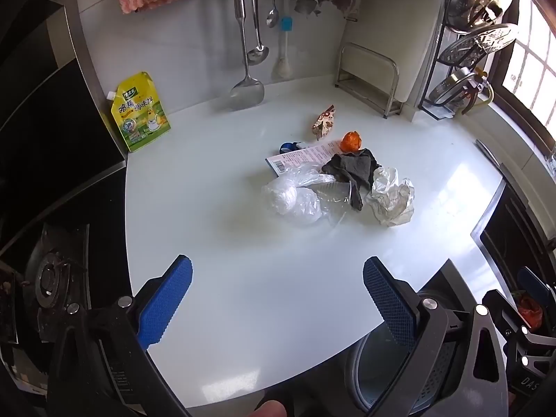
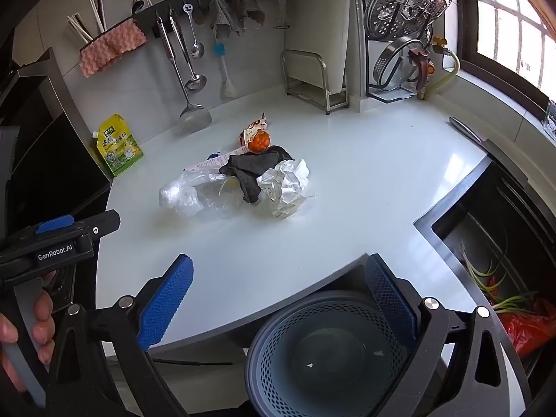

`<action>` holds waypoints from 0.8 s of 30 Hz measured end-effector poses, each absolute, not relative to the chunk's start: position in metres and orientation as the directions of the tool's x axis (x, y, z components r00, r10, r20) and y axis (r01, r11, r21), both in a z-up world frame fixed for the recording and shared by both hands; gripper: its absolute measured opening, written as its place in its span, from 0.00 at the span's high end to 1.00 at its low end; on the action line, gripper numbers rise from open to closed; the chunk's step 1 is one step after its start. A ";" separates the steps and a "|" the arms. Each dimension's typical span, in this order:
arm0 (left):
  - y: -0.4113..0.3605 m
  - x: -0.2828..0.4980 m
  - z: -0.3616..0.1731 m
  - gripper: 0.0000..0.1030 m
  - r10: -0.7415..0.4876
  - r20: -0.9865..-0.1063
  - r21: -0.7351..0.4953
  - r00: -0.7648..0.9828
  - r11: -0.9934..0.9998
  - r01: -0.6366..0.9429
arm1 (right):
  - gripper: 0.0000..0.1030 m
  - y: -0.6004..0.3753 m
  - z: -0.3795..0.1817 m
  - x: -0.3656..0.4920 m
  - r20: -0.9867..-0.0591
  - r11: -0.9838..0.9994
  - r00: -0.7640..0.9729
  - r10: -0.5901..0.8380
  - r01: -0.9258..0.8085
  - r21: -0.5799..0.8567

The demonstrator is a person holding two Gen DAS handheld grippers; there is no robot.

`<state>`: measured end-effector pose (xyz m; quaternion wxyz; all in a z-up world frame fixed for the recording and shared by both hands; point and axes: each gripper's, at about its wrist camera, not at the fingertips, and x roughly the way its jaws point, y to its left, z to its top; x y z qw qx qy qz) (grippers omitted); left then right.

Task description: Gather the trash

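Note:
A heap of trash lies mid-counter: a clear plastic bag (image 1: pixel 295 198) (image 2: pixel 184 193), a dark grey rag (image 1: pixel 354 172) (image 2: pixel 253 168), crumpled white paper (image 1: pixel 394 196) (image 2: pixel 286 184), an orange wrapper (image 1: pixel 351 141) (image 2: pixel 260 141), a printed leaflet (image 1: pixel 302 156) and a patterned snack wrapper (image 1: pixel 324 122) (image 2: pixel 253 128). A grey perforated waste basket (image 2: pixel 326 351) (image 1: pixel 368 375) stands below the counter's front edge. My left gripper (image 1: pixel 278 299) hovers open over bare counter, short of the heap. My right gripper (image 2: pixel 279 299) is open above the basket and counter edge, empty.
A yellow seasoning pouch (image 1: pixel 140 113) (image 2: pixel 118 147) leans at the back left beside the black hob (image 1: pixel 52 271). Utensils (image 1: pixel 246 52) hang on the wall. A metal rack (image 1: pixel 368 80) and pot lids (image 2: pixel 410 3) stand at the back right. The sink (image 2: pixel 504 260) holds greens and a red bag.

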<state>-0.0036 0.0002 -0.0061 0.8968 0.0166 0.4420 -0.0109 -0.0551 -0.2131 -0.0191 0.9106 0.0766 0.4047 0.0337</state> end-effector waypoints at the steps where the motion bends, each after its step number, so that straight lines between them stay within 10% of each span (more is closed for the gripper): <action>1: -0.002 0.001 -0.002 0.06 0.001 -0.796 0.019 0.605 1.000 0.024 | 0.08 -0.213 -0.019 -0.055 -0.732 0.986 0.670 0.124 0.000 0.167; 24: -0.003 0.005 -0.001 0.06 0.009 -0.801 0.025 0.599 1.000 0.019 | 0.08 -0.219 -0.021 -0.050 -0.733 0.982 0.665 0.143 -0.001 0.191</action>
